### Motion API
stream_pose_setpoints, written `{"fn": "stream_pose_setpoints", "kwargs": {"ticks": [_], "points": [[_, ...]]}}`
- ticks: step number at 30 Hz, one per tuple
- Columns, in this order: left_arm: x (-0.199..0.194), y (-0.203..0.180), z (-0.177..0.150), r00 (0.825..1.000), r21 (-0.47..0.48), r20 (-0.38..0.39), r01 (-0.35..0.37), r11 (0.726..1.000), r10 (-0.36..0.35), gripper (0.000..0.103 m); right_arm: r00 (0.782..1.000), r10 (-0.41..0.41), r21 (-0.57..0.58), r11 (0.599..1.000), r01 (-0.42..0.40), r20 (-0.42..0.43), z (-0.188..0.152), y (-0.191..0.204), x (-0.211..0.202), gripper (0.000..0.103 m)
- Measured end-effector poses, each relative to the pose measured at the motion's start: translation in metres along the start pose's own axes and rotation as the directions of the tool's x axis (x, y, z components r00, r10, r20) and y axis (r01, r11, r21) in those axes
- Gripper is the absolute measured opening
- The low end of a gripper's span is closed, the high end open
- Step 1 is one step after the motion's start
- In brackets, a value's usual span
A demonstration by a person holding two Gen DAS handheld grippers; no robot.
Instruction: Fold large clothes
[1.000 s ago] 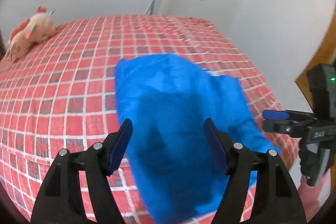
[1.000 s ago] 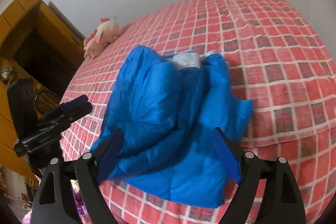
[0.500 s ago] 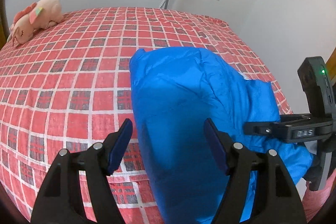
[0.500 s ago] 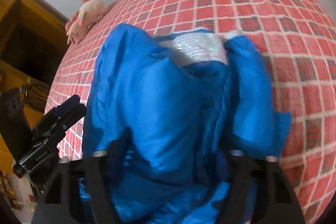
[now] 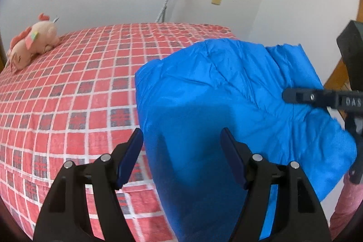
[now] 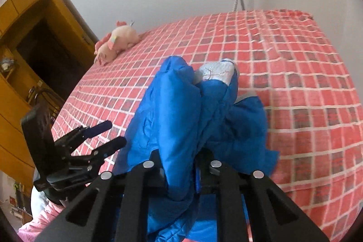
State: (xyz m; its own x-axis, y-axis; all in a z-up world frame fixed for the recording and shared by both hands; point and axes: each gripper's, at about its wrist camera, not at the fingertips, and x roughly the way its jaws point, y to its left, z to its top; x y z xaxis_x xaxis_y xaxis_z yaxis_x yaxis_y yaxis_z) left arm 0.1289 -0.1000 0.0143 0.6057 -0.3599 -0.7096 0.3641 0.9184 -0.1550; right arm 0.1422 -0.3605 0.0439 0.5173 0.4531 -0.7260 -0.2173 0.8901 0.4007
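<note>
Jacket (image 6: 172, 119) lining, right view only

jacket (image 5: 215, 92): blue | bedspread (image 5: 68, 92): red checked | plush toy (image 5: 34, 42): pink

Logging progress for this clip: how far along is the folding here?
Early. Done: nothing reads as a neat fold; the blue jacket lies bunched on the checked bed, pale lining showing. In hand: the right gripper is shut on a jacket fold; the left gripper is open beside it. Left: spreading and folding it flat.
</note>
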Motion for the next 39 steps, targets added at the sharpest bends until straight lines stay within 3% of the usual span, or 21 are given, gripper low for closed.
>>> {"fn": "stream_pose_setpoints", "kwargs": {"ticks": [5, 14, 22, 24, 27, 30, 35, 37, 39], "points": [[0.007, -0.026, -0.004, 1.000, 0.048, -0.011, 0.019, 0.999, -0.018, 0.069, 1.000, 0.001, 0.060, 0.998, 0.000, -0.006, -0.010, -0.036, -0.007, 0.015], [0.036, -0.045, -0.014, 0.997, 0.076, -0.074, 0.032, 0.997, -0.027, 0.072, 0.997, 0.064, 0.192, 0.980, -0.054, -0.045, -0.046, -0.099, 0.020, 0.020], [0.048, -0.051, -0.020, 0.997, 0.097, -0.074, 0.022, 0.995, -0.015, 0.074, 0.995, 0.102, 0.248, 0.964, -0.095, -0.016, -0.076, -0.120, 0.039, 0.027], [0.049, -0.051, -0.020, 0.997, 0.097, -0.071, 0.017, 0.995, -0.010, 0.075, 0.996, 0.083, 0.240, 0.968, -0.076, -0.020, -0.075, -0.118, 0.036, 0.029], [0.045, -0.046, -0.019, 0.997, 0.076, -0.073, 0.028, 0.997, -0.022, 0.074, 1.000, -0.001, 0.195, 0.981, 0.006, -0.028, -0.071, -0.103, 0.019, 0.041], [0.037, -0.036, -0.020, 0.996, 0.039, -0.074, 0.047, 0.998, -0.044, 0.073, 0.995, -0.103, 0.109, 0.989, 0.101, 0.012, -0.071, -0.077, -0.012, 0.041], [0.017, -0.020, -0.025, 0.999, 0.014, -0.037, 0.038, 0.999, -0.037, 0.073, 0.996, -0.084, 0.031, 0.996, 0.083, 0.034, -0.080, -0.040, -0.048, 0.042], [0.011, -0.018, -0.028, 0.999, 0.012, -0.027, 0.042, 0.999, -0.041, 0.073, 0.997, -0.079, 0.005, 0.997, 0.079, 0.013, -0.088, -0.025, -0.049, 0.050], [0.007, -0.019, -0.031, 0.999, 0.018, -0.022, 0.046, 0.999, -0.045, 0.073, 0.997, -0.065, 0.010, 0.998, 0.065, -0.032, -0.094, -0.019, -0.043, 0.051]]}}
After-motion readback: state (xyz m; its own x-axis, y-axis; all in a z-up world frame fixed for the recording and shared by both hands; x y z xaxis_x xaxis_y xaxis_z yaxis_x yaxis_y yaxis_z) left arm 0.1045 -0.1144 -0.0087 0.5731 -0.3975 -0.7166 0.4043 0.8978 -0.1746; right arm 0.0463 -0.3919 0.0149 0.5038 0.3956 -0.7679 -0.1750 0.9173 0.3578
